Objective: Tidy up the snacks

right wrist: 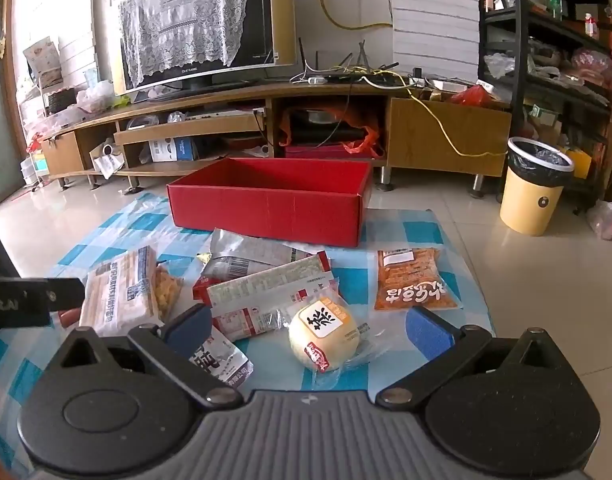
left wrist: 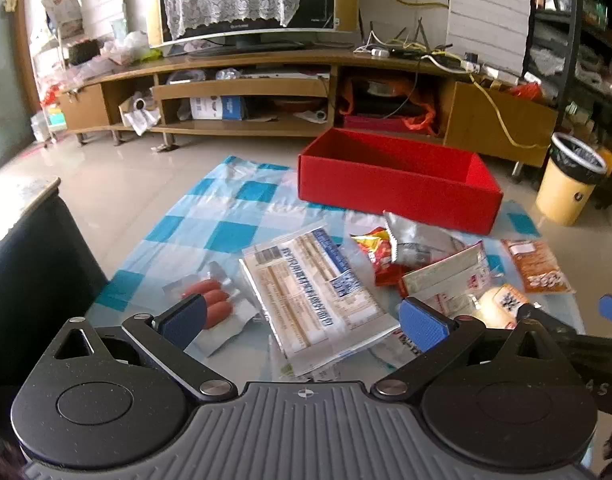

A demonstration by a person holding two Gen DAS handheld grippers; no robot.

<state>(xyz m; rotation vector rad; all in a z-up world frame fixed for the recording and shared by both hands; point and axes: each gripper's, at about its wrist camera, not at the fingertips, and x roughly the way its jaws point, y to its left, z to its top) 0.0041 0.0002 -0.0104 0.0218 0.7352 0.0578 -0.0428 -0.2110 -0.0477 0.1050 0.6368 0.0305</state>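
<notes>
Both tongs tilt downward over the blue-and-white checked plastic sheet (right wrist: 418, 232) on the floor.

Left tongs (left wrist: 302, 316): jaws fully apart, holding nothing, above a long clear wafer pack (left wrist: 310, 288); print unreadable.

Right tongs (right wrist: 308, 328): jaws fully apart, empty, flanking a round pale wrapped bun (right wrist: 326, 332) without touching it. Its label bears one black Chinese character.

Open red cardboard box (right wrist: 266, 210) sits at the sheet's far edge.

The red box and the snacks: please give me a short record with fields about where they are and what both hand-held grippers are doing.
red box: open top, on checkered sheet, nothing visible inside
snacks: loose on the sheet, in front of the box
round bun: wrapped, between the right fingers
orange packet: lies apart, right of pile
sausage pack: left of pile
left hand-held gripper: open, holds nothing
right hand-held gripper: open, holds nothing
</notes>
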